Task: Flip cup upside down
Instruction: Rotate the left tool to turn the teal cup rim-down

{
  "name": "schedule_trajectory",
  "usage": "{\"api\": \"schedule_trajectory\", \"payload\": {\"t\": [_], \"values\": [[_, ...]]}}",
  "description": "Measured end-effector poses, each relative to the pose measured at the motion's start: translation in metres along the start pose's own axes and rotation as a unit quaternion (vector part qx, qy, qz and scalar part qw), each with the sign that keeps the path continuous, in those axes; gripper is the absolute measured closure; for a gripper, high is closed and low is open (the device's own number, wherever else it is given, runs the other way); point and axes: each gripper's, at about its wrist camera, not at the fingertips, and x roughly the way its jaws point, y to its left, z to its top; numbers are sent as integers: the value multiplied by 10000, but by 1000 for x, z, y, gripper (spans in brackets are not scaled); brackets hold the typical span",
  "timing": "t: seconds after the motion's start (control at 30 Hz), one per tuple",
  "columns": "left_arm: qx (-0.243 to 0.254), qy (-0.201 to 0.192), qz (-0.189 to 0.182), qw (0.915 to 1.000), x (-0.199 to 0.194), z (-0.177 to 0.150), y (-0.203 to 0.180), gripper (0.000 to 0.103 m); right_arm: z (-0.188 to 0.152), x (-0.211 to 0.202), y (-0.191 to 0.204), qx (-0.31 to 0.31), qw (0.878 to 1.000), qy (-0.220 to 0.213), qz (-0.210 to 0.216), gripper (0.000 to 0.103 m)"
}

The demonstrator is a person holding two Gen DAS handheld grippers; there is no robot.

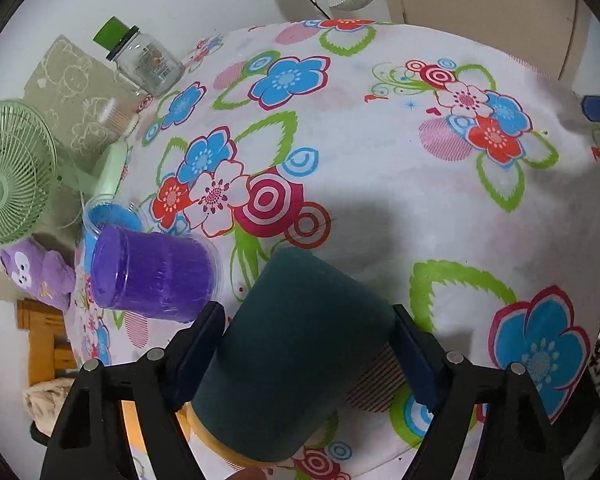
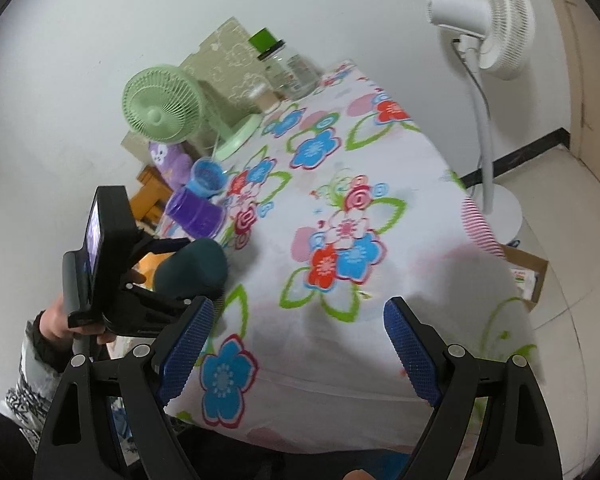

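Observation:
A dark teal cup [image 1: 296, 356] with a tan rim at its near end lies tilted between my left gripper's fingers [image 1: 306, 316], base pointing away over the flowered tablecloth [image 1: 380, 184]. The left gripper is shut on it. In the right wrist view the same cup [image 2: 194, 268] shows at the left, held by the left gripper [image 2: 172, 276] above the table's left edge. My right gripper [image 2: 300, 324] is open and empty over the near part of the tablecloth [image 2: 360, 248].
A purple cup [image 1: 152, 272] lies on its side beside a blue cup [image 1: 112, 216] at the table's left. A green fan [image 1: 12, 196], a glass jar with green lid [image 1: 148, 60] and a purple plush [image 1: 40, 272] stand beyond. A white floor fan [image 2: 496, 28] stands right.

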Motion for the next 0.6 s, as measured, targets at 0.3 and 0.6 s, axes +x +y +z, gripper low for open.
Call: {"api": "schedule_trajectory", "payload": {"t": [0.3, 0.6], "values": [[-740, -721, -39, 9946, -46, -8, 29, 32, 5, 22, 36, -372, 9989, 182, 228, 14], [-2028, -1618, -225, 9655, -105, -44, 78, 35, 12, 36, 81, -848, 9953, 268, 390, 14]]}}
